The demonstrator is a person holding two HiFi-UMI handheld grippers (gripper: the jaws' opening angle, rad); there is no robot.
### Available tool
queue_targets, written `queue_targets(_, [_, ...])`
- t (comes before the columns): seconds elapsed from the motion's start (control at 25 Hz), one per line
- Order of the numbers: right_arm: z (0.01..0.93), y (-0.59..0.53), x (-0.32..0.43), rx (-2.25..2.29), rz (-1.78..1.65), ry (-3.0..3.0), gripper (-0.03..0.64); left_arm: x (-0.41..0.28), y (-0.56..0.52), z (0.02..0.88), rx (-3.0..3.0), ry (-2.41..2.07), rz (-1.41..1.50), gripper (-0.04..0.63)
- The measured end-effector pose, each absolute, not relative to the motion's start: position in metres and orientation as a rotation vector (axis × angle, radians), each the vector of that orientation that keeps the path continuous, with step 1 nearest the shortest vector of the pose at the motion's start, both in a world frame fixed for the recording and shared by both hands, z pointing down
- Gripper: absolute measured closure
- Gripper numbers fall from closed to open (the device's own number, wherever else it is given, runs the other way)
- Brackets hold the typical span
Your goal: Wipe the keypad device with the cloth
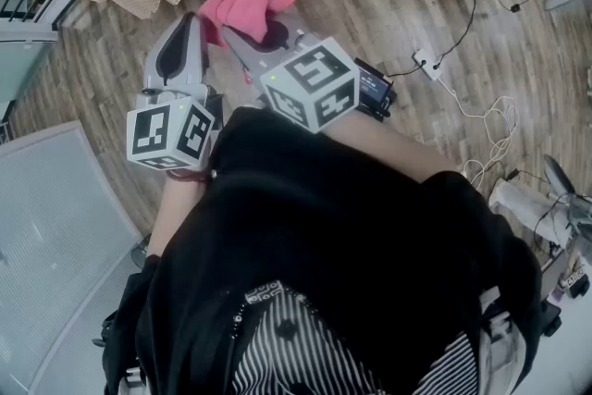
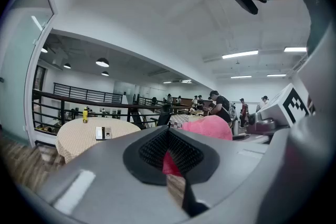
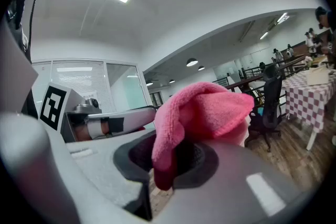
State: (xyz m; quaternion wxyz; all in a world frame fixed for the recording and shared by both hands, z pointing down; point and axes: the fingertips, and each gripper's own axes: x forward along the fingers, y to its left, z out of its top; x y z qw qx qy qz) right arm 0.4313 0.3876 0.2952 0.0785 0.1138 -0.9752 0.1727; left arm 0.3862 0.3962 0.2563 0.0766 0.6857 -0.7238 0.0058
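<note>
Right hand-held gripper [image 3: 173,161]: jaws clamped on pink cloth [image 3: 207,107]
Left hand-held gripper [image 2: 169,156]: jaws together, nothing held
Keypad device [image 2: 103,133]: on round counter [image 2: 73,144], well apart

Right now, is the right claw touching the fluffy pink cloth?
Touching. The right gripper view shows the right claw shut on the fluffy pink cloth, with a fold pinched inside it.

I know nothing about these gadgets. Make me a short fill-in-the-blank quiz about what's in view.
1. The cloth is ___ in colour.
2. It is clamped in the person's ___ gripper.
3. The keypad device lies on a round ___.
4. Near it stands a small ___ bottle.
Missing words: pink; right; table; yellow.
</note>
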Motion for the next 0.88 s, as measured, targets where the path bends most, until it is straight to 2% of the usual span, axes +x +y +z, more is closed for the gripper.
queue_targets(0.88, [0.291, 0.385, 0.415, 0.228, 0.477, -2.952, 0.549, 0.377, 0.393, 0.264, 2.023, -2.201, 0.008, 0.600])
